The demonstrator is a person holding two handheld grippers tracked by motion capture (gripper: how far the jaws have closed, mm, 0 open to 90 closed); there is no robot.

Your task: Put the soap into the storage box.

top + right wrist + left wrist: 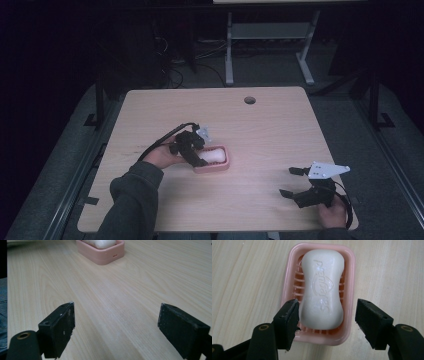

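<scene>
On the left half of a pale wood table (280,125), the left gripper (199,156) bends over a pink dish (223,165) holding a white soap (215,156). In the left gripper view the soap (322,290), stamped with a brand name, lies lengthwise in the ribbed dish (350,290). The left gripper (327,320) has its jaws parted wider than the bar: one pad stands just beside the soap's near end, over the dish's rim, the other well clear outside the dish, so nothing is gripped. A sleeve (132,200) and hand (162,156) reach in from the bottom edge behind it. Far to the right, near the table's front corner, the right gripper (291,181) rests low with its jaws wide apart and holding nothing. In the right gripper view the gripper (116,325) faces bare wood, and the dish (102,253) sits well off at the top.
</scene>
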